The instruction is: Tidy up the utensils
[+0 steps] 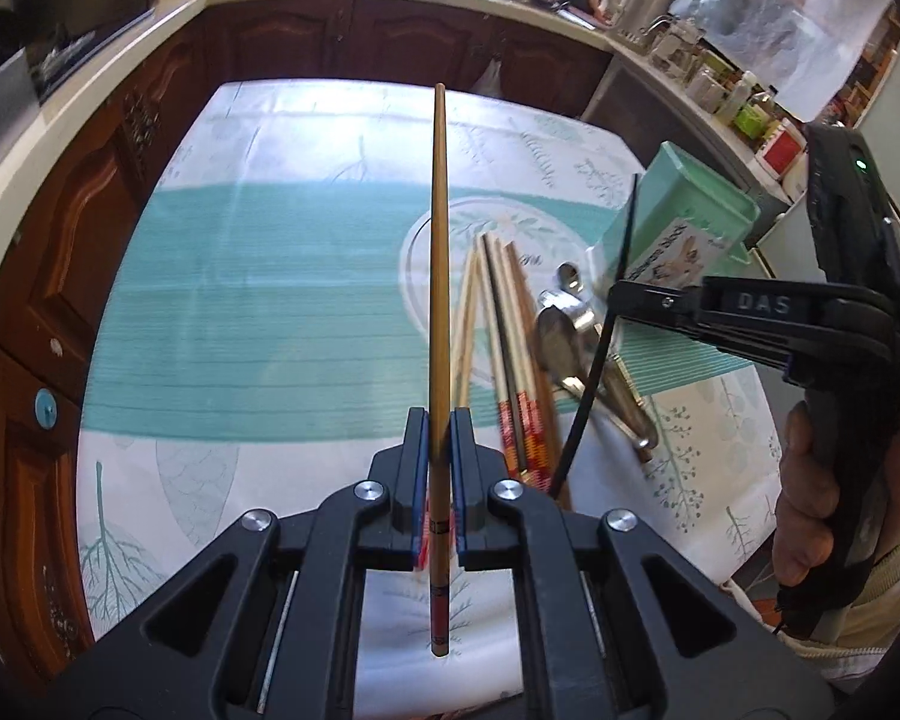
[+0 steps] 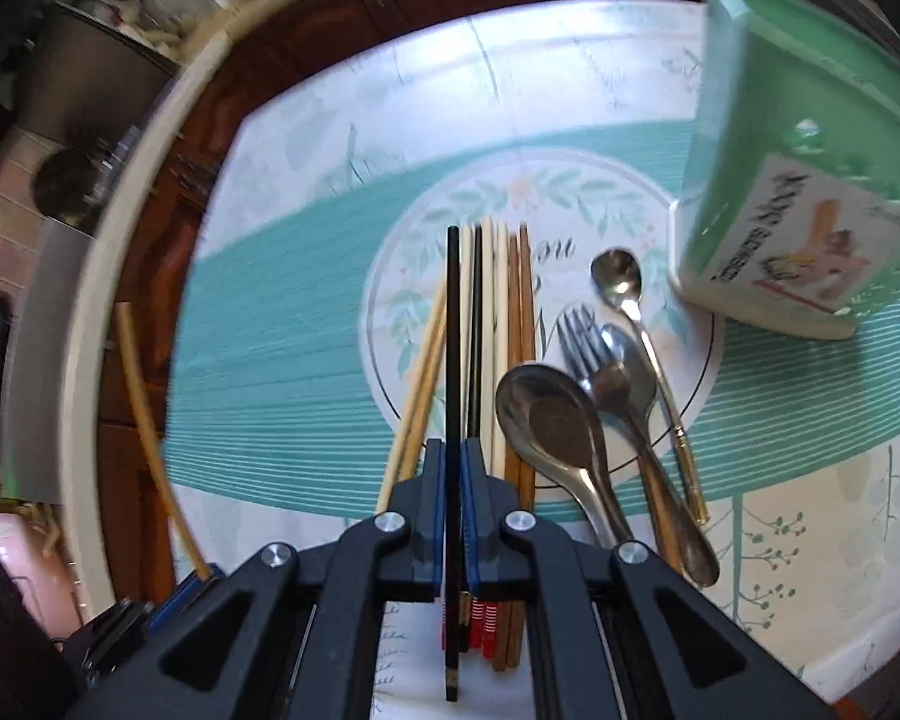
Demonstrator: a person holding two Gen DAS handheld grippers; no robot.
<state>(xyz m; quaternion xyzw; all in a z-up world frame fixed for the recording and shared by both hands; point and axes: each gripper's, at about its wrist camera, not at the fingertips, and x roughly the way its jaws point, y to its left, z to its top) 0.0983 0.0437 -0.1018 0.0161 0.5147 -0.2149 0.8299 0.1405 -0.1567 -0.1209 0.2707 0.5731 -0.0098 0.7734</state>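
Teal and white cloth printed with leaves and a round wreath covers the table (image 1: pixel 240 300), with dark wooden cabinets (image 1: pixel 90 228) and a cluttered pale counter behind it. A mint-green utensil box (image 2: pixel 810 192) with a printed label stands at the right side of the cloth, tilted in both views by the lens. Just beside it lies the metal cutlery: a broad soup spoon (image 2: pixel 546 420), a fork (image 2: pixel 588 348) partly over a second spoon, and a slim spoon with a gold handle (image 2: pixel 636 312) nearest the box. To the left of these a bundle of loose chopsticks (image 2: pixel 504 330), pale, black and brown, rests side by side across the wreath. The left gripper (image 1: pixel 440 456) is clamped on a single bamboo chopstick (image 1: pixel 440 252), held clear above the cloth and pointing away from the camera. The right gripper (image 2: pixel 453 480), its handle in a person's hand (image 1: pixel 810 498), has its jaws closed tight on one black chopstick (image 2: pixel 453 330), which lies in line with the bundle below it; whether it touches them cannot be told.
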